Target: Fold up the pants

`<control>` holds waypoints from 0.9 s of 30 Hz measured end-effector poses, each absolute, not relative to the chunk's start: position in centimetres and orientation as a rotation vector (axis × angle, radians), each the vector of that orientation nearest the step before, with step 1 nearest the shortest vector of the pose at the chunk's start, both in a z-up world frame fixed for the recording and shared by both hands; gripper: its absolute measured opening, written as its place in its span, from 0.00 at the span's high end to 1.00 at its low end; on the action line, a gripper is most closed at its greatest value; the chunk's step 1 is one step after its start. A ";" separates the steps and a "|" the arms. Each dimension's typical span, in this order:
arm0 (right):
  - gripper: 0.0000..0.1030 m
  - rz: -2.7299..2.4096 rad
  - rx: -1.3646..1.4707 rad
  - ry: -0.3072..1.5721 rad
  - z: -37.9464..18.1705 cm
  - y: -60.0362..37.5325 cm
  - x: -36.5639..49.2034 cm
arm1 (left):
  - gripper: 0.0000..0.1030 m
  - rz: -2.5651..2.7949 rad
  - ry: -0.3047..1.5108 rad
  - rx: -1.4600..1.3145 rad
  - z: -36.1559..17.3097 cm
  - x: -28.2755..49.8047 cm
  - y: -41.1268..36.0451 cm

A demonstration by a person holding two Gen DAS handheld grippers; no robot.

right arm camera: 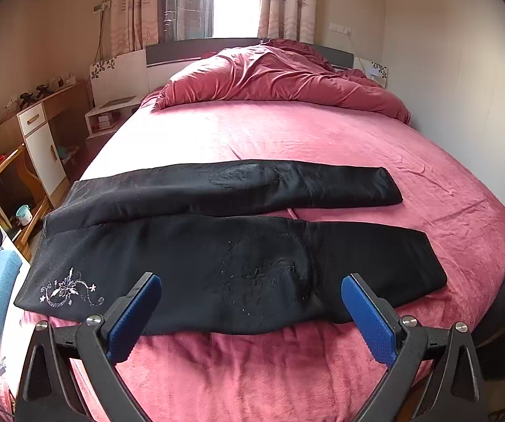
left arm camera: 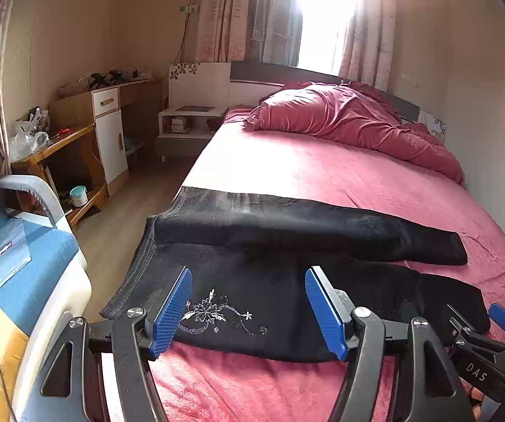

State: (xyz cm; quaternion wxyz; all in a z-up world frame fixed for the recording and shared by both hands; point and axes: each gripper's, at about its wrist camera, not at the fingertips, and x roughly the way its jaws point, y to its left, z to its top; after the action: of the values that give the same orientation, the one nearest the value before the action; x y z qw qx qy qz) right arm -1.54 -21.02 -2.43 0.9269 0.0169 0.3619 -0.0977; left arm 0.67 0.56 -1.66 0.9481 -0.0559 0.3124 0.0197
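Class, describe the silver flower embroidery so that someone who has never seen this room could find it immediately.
Start at the pink bed, where black pants lie spread across the near end. Follow the nearer leg to its waist end by the left bed edge. The silver flower embroidery shines bright there, unlike the dark, barely visible stitched knee patches.

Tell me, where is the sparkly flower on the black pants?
In the right wrist view the sparkly flower sits at the left end of the nearer leg of the black pants, close to the bed's near edge, left of the right tongs.
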 end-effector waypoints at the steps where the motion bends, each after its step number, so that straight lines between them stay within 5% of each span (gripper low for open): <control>1: 0.00 -0.201 0.032 0.744 -2.5 -21.0 -1.5 | 0.33 0.041 0.637 -0.112 -1.6 0.7 0.6; 27: 0.00 -0.198 0.019 0.756 -3.0 -20.8 -1.4 | 0.33 0.042 0.666 -0.111 -2.4 0.9 0.8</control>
State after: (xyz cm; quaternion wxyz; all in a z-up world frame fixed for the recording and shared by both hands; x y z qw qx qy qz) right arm -1.37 -20.80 -3.02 0.9246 0.0092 0.3683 -0.0967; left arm 0.85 0.83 -2.37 0.9433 -0.0544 0.3267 0.0206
